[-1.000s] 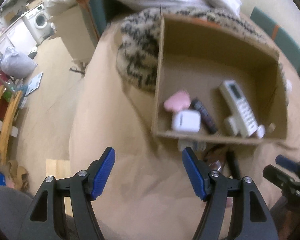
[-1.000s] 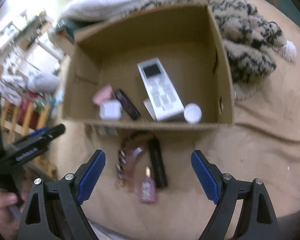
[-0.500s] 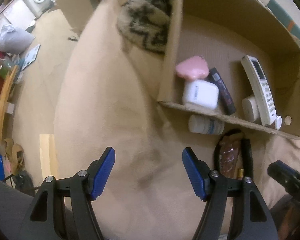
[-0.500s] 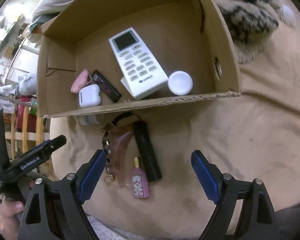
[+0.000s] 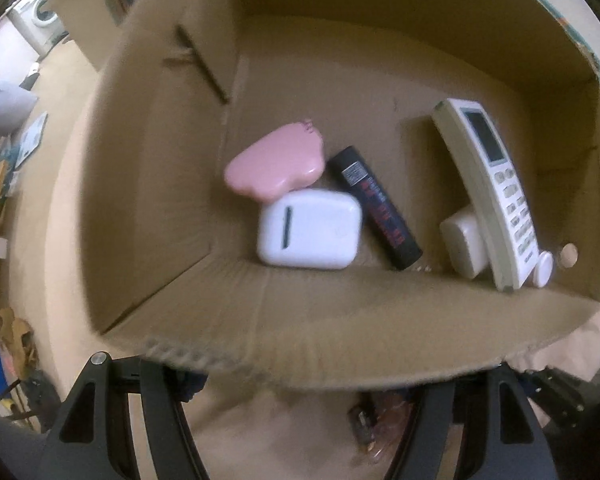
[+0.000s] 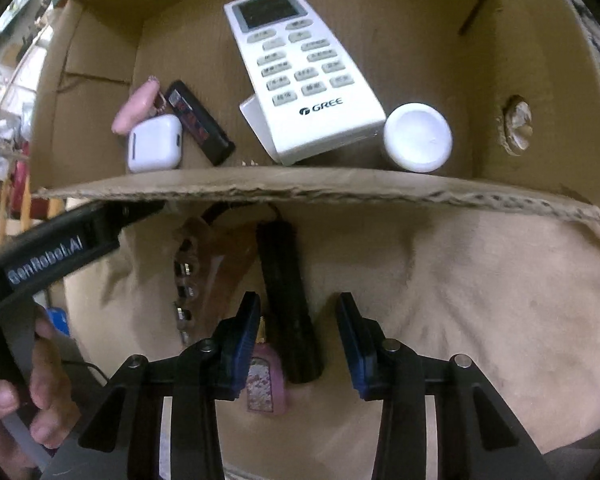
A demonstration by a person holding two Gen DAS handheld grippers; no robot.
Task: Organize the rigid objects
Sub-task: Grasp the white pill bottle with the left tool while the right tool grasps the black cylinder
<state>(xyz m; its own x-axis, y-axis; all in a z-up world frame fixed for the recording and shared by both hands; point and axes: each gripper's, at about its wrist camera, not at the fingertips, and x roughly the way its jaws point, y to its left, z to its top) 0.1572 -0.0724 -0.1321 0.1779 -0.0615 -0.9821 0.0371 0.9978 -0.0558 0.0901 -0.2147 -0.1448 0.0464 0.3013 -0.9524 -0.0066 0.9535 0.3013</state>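
Observation:
A cardboard box holds a white GREE remote, a white earbud case, a pink case, a black tube and a white round lid. The same things show in the left wrist view: box, remote, earbud case, pink case. In front of the box lie a black cylinder, a brown hair clip and a pink perfume bottle. My right gripper is open, its fingers either side of the black cylinder. My left gripper's fingertips are hidden behind the box's near wall.
The box sits on a tan blanket. My left gripper's body reaches in under the box's near left corner in the right wrist view. A washing machine and floor clutter lie far left.
Both grippers have moved forward to the box. The right gripper has narrowed and come down around the black cylinder. The left gripper's blue pads have gone out of sight behind the box wall.

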